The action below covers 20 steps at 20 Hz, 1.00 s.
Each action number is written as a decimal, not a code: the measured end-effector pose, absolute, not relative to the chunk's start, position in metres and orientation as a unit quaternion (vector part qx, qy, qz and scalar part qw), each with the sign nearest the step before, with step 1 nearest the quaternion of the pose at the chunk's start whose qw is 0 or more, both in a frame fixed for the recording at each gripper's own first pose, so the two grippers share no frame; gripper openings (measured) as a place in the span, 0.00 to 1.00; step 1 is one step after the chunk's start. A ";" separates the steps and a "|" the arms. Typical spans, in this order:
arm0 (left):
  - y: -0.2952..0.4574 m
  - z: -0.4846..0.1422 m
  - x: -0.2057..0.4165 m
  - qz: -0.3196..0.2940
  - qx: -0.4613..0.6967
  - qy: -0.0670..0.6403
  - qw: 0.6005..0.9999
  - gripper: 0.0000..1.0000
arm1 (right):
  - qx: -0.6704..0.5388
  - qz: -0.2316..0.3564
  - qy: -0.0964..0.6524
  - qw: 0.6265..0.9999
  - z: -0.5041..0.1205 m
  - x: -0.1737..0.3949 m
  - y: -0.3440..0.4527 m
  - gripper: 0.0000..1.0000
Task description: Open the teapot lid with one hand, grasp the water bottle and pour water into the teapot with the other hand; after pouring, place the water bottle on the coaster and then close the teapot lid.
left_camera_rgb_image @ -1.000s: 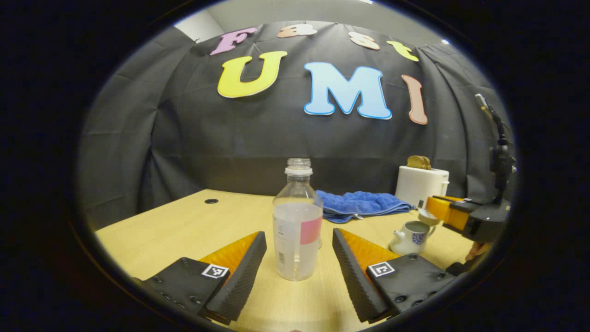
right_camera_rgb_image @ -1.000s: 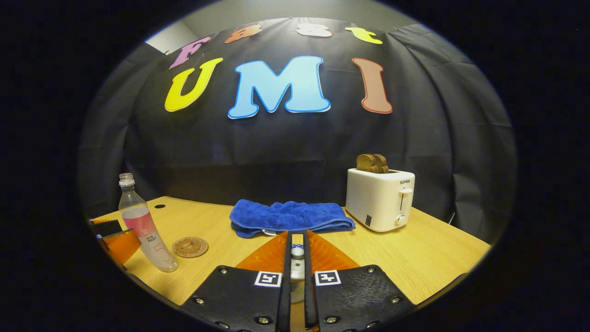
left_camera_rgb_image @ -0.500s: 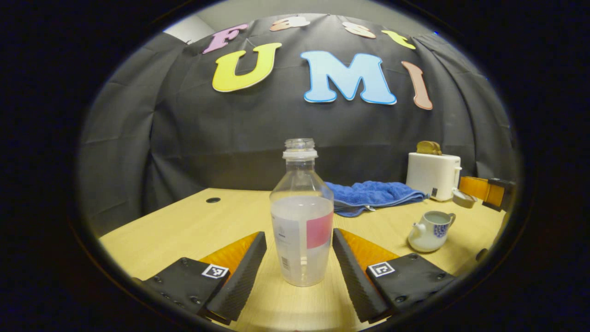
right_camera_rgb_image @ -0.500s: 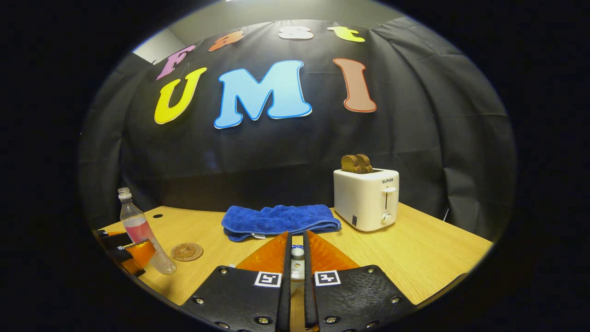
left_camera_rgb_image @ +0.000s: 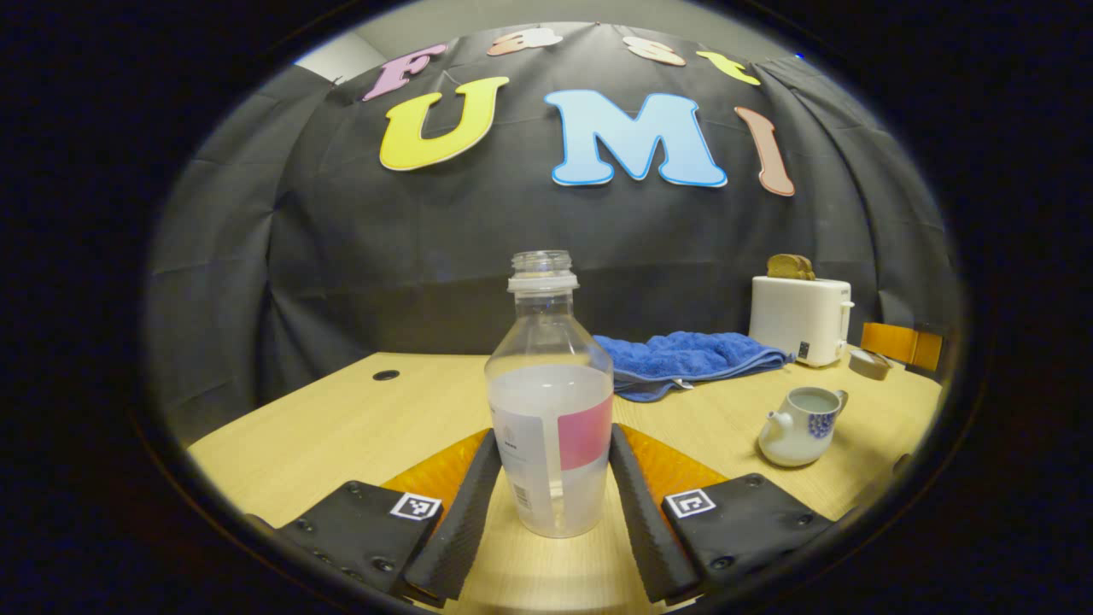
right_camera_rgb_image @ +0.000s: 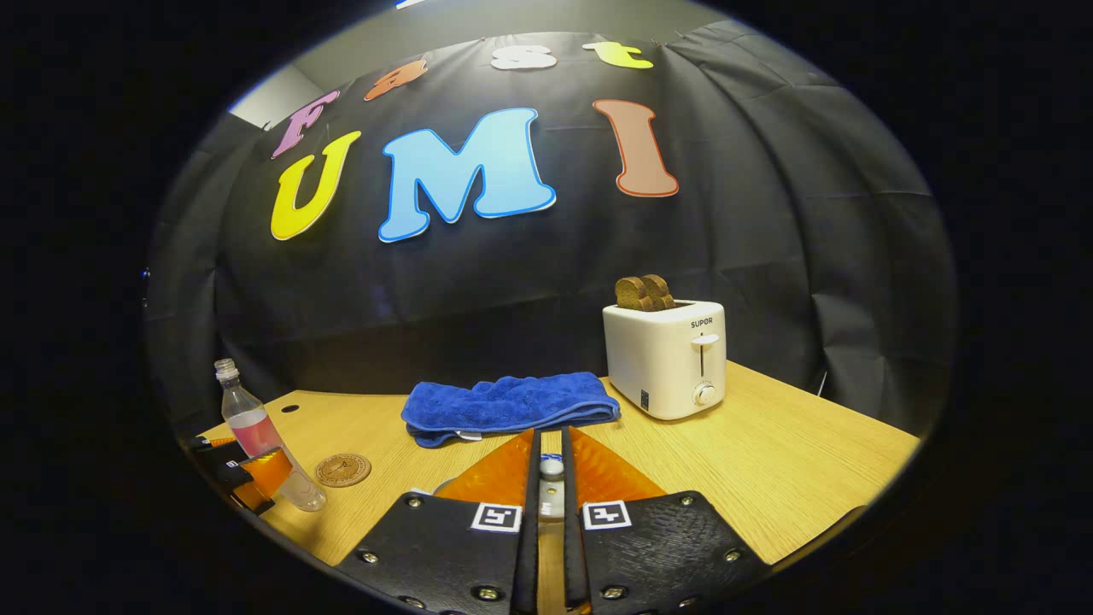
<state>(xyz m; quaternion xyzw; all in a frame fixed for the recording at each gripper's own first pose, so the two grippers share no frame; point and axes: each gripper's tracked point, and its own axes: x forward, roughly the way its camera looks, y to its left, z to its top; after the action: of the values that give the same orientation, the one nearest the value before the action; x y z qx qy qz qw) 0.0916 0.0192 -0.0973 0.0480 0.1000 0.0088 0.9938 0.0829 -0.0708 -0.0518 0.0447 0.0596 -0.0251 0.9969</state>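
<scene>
Clear water bottle (left_camera_rgb_image: 551,401), half full, stands on the wooden table (left_camera_rgb_image: 341,418) — the left gripper (left_camera_rgb_image: 546,495) has closed in and now squeezes both its sides. Right gripper (right_camera_rgb_image: 551,491) is pinched on the small lid (right_camera_rgb_image: 552,468). The left gripper view shows the open teapot (left_camera_rgb_image: 798,427); the right gripper view shows the coaster (right_camera_rgb_image: 342,469).
</scene>
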 end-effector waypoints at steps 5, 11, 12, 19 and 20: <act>0.016 -0.097 0.092 0.002 0.060 0.102 0.993 0.84 | 0.050 -0.025 0.060 0.997 -0.052 0.083 -0.072 0.12; 0.014 -0.080 0.099 0.006 0.168 0.084 0.982 0.84 | 0.055 -0.030 0.056 0.996 -0.050 0.082 -0.078 0.12; 0.012 -0.076 0.100 0.002 0.183 0.080 0.980 0.84 | 0.055 -0.031 0.056 0.996 -0.049 0.082 -0.079 0.12; 0.009 -0.060 0.109 0.003 0.311 0.065 0.948 0.84 | 0.071 -0.039 0.052 0.995 -0.043 0.079 -0.090 0.12; 0.011 -0.058 0.110 0.006 0.330 0.065 0.942 0.84 | 0.073 -0.040 0.050 0.995 -0.042 0.078 -0.092 0.12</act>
<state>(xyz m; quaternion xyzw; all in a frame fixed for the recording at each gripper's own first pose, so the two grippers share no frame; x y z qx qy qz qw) 0.1100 0.0108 -0.0584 0.3304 0.0650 0.0060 0.9416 0.0783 -0.0921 -0.0418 0.0731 0.0501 -0.0399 0.9953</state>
